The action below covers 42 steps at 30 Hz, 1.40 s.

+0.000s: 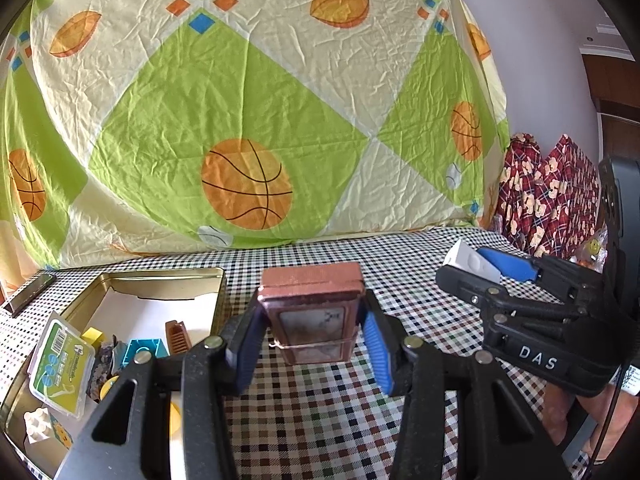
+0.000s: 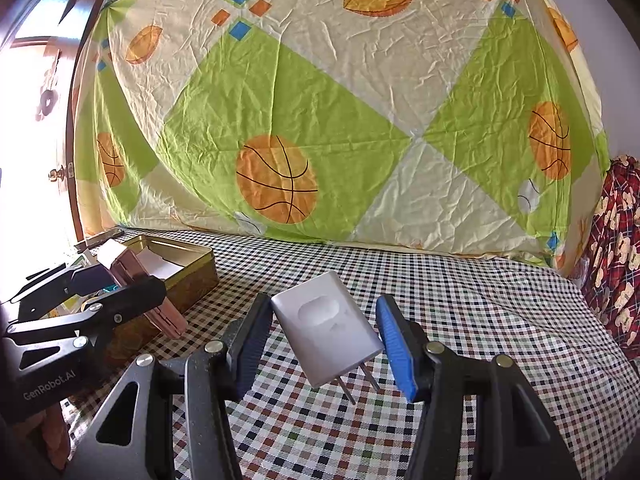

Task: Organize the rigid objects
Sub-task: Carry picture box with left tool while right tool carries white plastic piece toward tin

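Holding steady: left gripper clamps a copper case above the bench, the tin just left; right gripper pinches a white charger corner-on. That skewed grip could twist loose; the case may clip the tin's rim.

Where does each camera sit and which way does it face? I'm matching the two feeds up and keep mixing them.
Left wrist: on the left gripper, looking along its fingers at the clamped copper case, the gold tin at left; right gripper at right.
Right wrist: on the right gripper, looking at the white plug adapter it holds; left gripper at left.
Shared: checked cloth, basketball sheet, tin, both held items.
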Each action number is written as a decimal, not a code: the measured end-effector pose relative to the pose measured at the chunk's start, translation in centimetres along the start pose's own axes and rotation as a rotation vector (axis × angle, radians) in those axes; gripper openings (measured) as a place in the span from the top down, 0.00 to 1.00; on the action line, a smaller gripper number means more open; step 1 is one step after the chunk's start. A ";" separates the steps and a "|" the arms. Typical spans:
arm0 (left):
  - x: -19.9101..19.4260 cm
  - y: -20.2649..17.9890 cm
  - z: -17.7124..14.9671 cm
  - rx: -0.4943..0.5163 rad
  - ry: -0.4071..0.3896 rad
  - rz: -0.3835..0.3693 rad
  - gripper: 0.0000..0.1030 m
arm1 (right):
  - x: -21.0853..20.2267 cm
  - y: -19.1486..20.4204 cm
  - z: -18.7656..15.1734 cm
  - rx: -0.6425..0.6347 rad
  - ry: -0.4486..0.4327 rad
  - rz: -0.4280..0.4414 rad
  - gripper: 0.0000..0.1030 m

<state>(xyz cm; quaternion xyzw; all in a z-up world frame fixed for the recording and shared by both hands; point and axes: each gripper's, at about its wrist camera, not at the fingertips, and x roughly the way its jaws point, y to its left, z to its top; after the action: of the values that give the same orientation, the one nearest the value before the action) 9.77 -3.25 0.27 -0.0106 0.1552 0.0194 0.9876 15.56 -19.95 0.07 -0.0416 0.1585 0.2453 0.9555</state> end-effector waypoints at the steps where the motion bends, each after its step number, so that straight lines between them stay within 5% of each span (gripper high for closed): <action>1: -0.1 0.0 0.0 0.001 -0.002 0.000 0.55 | -0.1 0.0 0.0 -0.001 -0.002 -0.001 0.45; 42: -3.7 0.5 -1.0 -0.001 -0.023 -0.018 0.55 | -2.7 1.2 -0.2 0.014 -0.065 0.055 0.45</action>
<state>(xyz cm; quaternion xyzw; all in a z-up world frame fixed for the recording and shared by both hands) 5.95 -2.88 0.41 -0.0124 0.1439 0.0106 0.9895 12.69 -20.11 0.72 -0.0223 0.1303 0.2713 0.9534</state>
